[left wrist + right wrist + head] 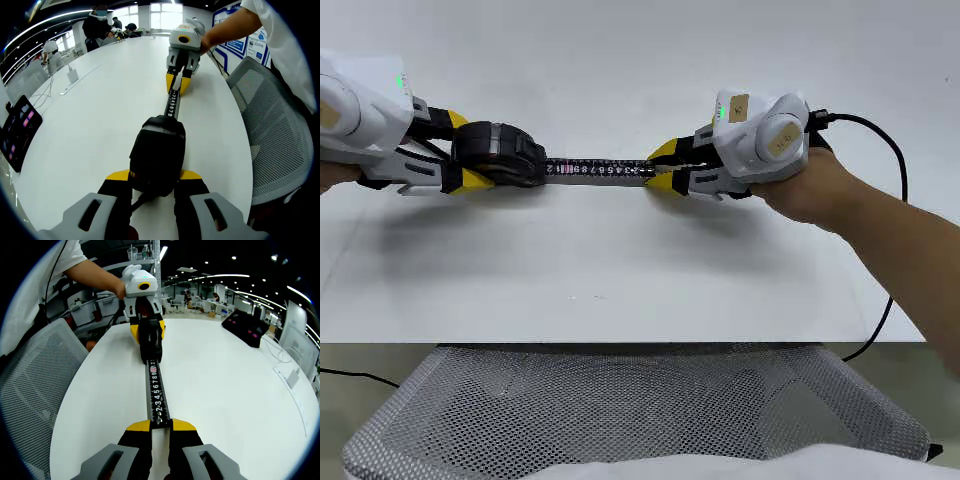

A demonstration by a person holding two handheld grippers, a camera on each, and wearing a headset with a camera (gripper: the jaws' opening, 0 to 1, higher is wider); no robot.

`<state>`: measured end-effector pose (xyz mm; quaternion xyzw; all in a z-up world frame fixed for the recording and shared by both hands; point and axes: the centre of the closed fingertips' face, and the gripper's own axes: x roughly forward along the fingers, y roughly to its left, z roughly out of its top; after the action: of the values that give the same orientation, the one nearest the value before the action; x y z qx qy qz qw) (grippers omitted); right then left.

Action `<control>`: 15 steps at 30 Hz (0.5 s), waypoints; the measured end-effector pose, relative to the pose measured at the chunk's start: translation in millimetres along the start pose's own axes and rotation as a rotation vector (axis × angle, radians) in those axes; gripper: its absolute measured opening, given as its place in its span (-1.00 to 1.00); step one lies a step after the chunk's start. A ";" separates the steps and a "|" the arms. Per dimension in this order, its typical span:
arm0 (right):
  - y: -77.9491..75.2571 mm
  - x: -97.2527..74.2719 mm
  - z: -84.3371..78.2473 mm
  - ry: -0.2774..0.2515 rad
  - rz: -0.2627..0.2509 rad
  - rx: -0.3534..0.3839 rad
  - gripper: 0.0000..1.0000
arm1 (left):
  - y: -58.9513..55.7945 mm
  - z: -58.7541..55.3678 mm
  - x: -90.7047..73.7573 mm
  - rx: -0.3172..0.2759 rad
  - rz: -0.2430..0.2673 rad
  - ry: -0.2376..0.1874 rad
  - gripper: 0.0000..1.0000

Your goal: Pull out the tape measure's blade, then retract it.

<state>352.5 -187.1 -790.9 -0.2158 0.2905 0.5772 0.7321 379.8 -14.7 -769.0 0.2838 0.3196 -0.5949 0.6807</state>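
The tape measure case [502, 155] is black; its blade [600, 169] is dark with white numerals and 1 red mark near the case. The left gripper [467, 150] and right gripper [662, 168] have white bodies, black jaws, yellow tips and a green light each. The table [620, 270] is plain white. At 6 o'clock the chair [620, 410] is grey mesh; at 3 o'clock the cable [900, 160] is black.

Matt black plastic tape measure case [500, 153]; smooth white table [620, 260]; mesh chair [620, 410].

Open office — long white table [620, 270], mesh chair [620, 405]
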 end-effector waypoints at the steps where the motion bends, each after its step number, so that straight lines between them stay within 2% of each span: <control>1: -0.4 -1.0 -1.1 0.002 0.000 0.000 -0.86 | 0.0 -0.1 0.0 0.000 0.000 0.000 -0.47; 15: -0.9 -17.2 -11.7 0.023 -0.014 0.014 -0.86 | 1.2 -1.3 0.2 0.002 -0.001 -0.002 -0.47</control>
<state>348.5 -207.2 -788.0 -0.2193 0.3013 0.5674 0.7343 380.9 -13.7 -770.1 0.2838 0.3186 -0.5958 0.6805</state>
